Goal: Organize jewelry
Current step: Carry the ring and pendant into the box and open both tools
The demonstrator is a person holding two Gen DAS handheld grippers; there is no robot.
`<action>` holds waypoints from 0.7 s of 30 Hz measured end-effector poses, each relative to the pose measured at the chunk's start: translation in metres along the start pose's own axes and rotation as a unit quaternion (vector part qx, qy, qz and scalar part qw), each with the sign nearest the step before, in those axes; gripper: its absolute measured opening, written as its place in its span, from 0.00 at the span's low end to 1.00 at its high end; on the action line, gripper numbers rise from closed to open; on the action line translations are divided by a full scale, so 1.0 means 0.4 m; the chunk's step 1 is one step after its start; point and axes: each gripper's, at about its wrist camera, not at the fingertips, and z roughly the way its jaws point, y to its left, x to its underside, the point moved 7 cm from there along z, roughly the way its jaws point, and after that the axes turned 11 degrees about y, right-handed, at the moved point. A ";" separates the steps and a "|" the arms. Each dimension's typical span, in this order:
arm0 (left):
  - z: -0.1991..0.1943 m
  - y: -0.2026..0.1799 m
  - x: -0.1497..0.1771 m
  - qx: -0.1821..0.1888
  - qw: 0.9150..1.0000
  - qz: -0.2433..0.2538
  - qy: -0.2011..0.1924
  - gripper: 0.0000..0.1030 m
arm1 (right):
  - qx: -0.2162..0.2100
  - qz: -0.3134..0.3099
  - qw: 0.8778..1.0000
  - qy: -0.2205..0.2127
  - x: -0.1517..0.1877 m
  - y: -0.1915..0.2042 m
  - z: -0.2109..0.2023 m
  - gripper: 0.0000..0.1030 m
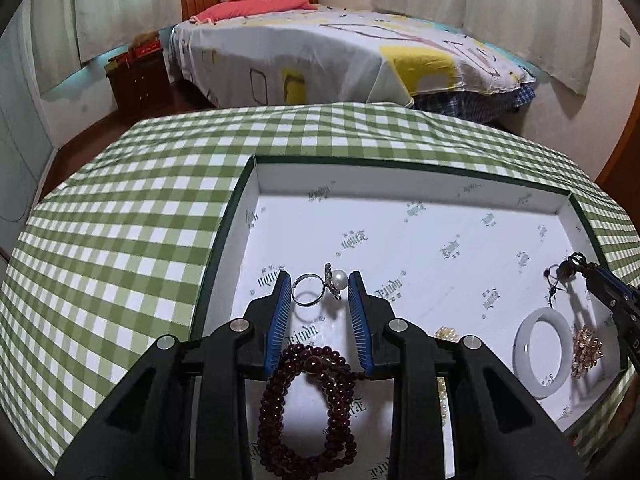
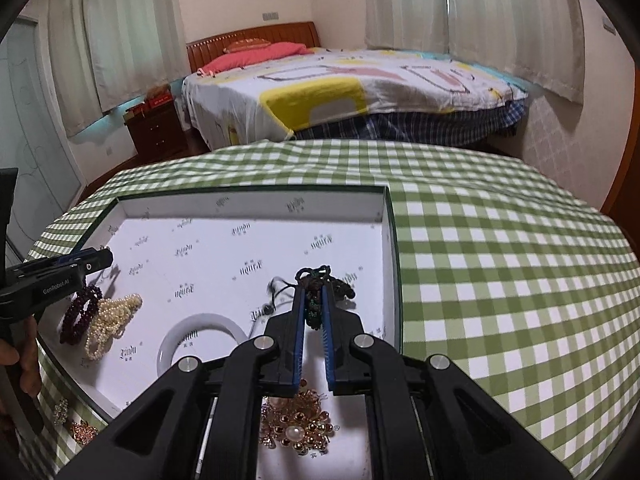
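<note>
Counter [image 1: 120, 216], checked cloth. Box [image 1: 400, 188], white-lined, under both claws. Bangle [image 1: 542, 350] beside right claw [image 2: 313, 300], which pinches a dark knotted cord [image 2: 316, 280]. Beads [image 1: 304, 400] under left claw [image 1: 318, 292], which pinches a pearl ring [image 1: 316, 286].

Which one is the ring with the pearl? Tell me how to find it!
Look in the white box on the green checked cloth. The ring sits between the left gripper's blue fingers, just beyond the dark red beads. It is the only thin silver hoop, with one round white pearl on its side; the bangle is thick and plain white.
</note>
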 end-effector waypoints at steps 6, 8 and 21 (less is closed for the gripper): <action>0.009 0.001 0.005 0.001 1.000 -0.004 0.001 0.42 | -0.001 0.000 1.000 0.009 0.014 -0.001 0.008 0.25; 0.004 0.001 0.005 0.003 1.000 -0.006 -0.002 0.44 | -0.001 0.002 1.000 0.007 0.016 -0.004 0.004 0.27; -0.040 -0.005 0.018 0.022 0.999 -0.002 -0.030 0.54 | 0.001 0.010 1.000 -0.023 0.012 -0.013 -0.046 0.45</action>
